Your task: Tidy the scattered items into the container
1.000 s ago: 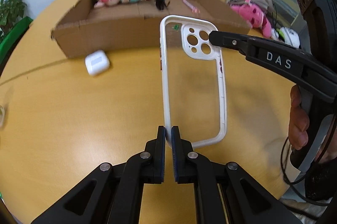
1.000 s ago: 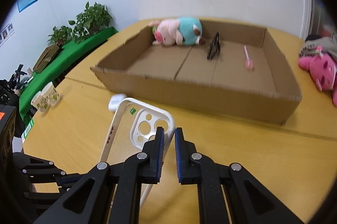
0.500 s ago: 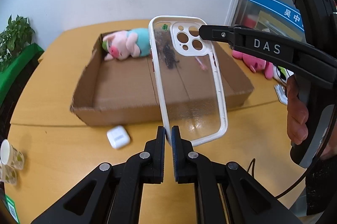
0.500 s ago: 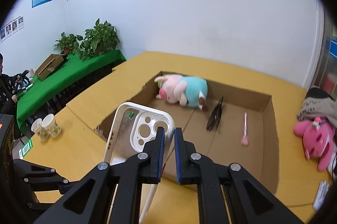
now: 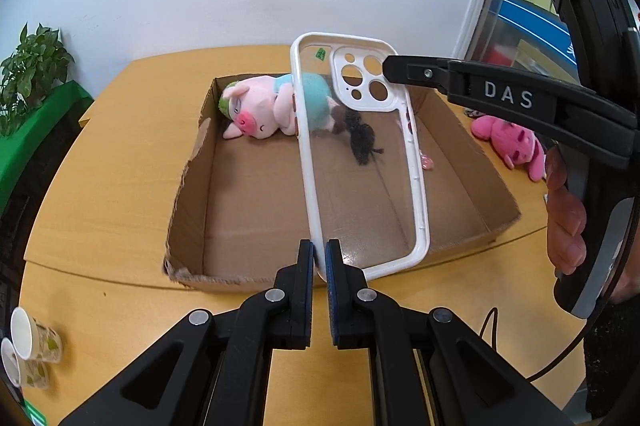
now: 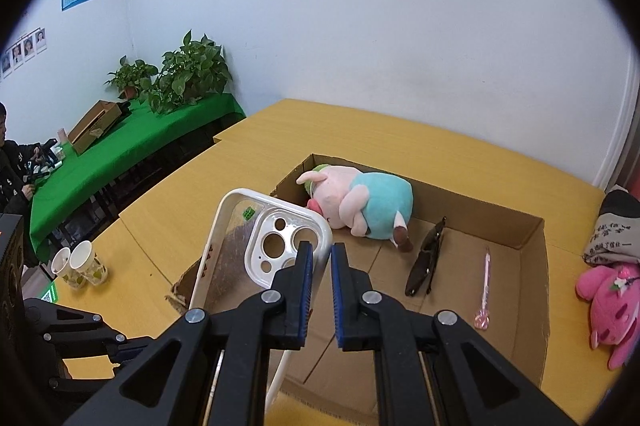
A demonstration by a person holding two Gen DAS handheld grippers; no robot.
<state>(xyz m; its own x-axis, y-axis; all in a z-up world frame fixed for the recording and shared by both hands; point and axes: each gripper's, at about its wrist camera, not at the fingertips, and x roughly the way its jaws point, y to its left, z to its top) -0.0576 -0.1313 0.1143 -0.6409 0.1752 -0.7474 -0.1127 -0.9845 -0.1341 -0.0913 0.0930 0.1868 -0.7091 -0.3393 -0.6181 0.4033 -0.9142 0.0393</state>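
Phone case (image 5: 362,162): clear back, white rim; both claws (image 5: 319,258) (image 6: 322,258) clamp it.

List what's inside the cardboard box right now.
Inside the cardboard box: pig plush, black clip, pink pen. The held phone case and gripper fingers hide the near floor.

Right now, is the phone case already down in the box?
Not yet. The phone case hangs above the cardboard box, pinched by the left gripper and right gripper.
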